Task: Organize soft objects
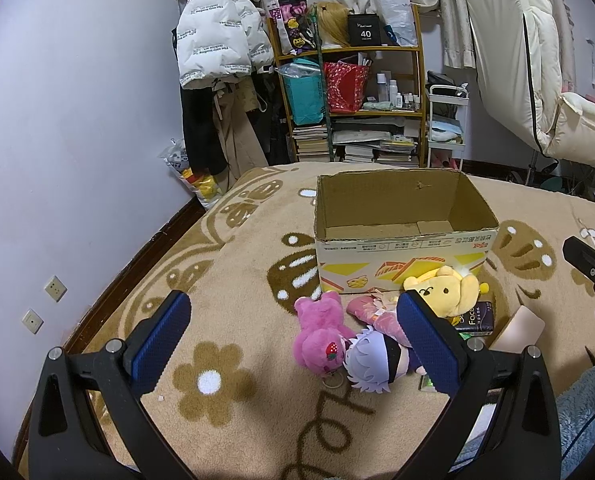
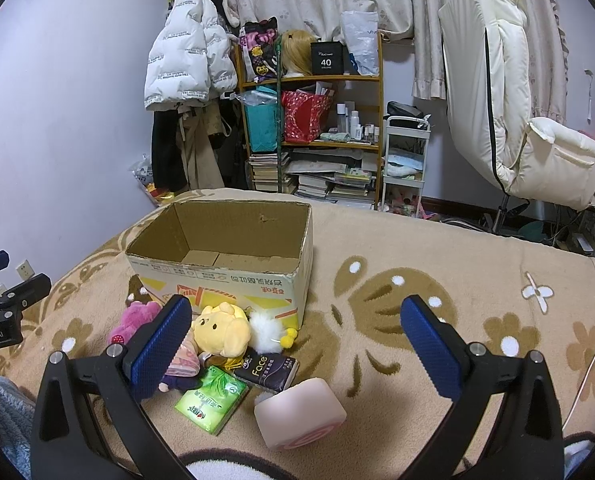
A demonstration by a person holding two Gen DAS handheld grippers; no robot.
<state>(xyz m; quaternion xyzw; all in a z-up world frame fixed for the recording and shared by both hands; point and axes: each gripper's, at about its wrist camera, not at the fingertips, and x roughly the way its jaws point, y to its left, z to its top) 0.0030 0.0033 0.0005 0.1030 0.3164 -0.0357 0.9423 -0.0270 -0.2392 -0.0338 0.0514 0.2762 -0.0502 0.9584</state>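
An open, empty cardboard box stands on a beige flowered blanket. In front of it lie a pink plush bear, a silver-haired doll, a pink fish-like plush, a yellow bear plush, a white fluffy toy, a black tissue pack, a green tissue pack and a pink block. My left gripper is open above the pink bear. My right gripper is open above the tissue packs and block.
A cluttered shelf with books and bags, hanging coats, a white cart and a cream chair stand beyond the bed. The left wall runs along the bed's left edge. A white cable lies at right.
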